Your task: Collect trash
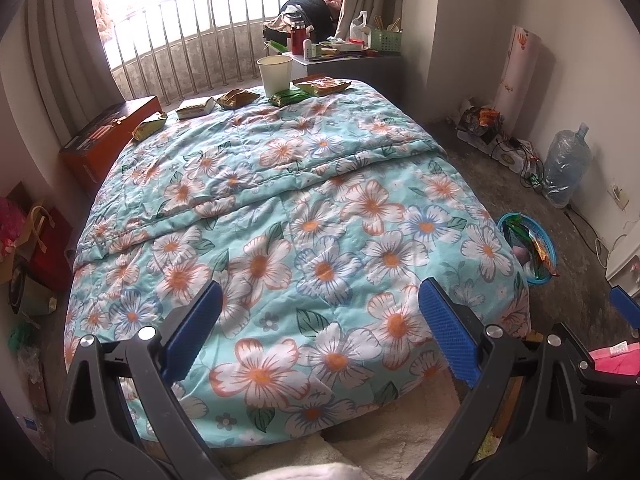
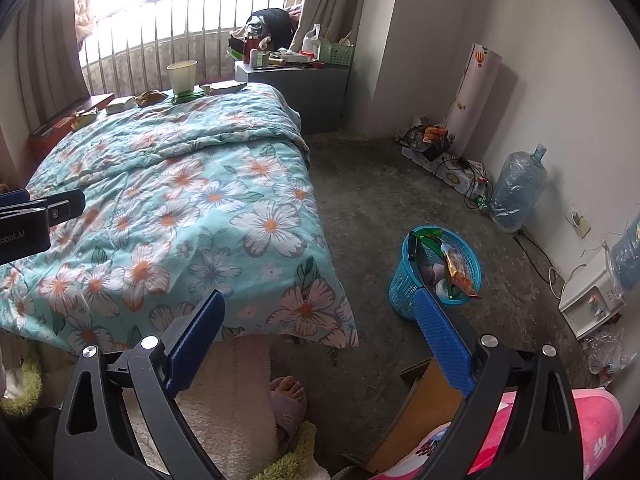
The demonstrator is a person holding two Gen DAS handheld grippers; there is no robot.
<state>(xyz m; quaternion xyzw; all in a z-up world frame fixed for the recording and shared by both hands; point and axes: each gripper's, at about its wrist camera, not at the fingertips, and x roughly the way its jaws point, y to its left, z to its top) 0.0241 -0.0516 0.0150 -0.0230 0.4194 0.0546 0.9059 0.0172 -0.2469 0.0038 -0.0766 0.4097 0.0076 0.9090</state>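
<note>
Your bed, under its flowered turquoise quilt, fills most of the left wrist view and stretches from the centre toward 12 o'clock, where the window railing runs behind it. On the concrete floor beside the bed, at 4 o'clock in the right wrist view, stands the blue mesh wastebasket, already holding wrappers and other rubbish. Against the wall at 3 o'clock leans a large clear water jug. The trash sits along the far edge of the quilt, near 12 o'clock in the left view: a white paper cup standing upright, with a green snack wrapper just beside its base, a flat orange-printed packet toward 1 o'clock, and a golden wrapper, a small boxed snack and another gold packet strung out toward 10 o'clock. Your left gripper hangs over the near end of the quilt with its blue pads spread wide and nothing between them. Your right gripper is likewise wide apart and empty, above the bed's corner and the floor.
</note>
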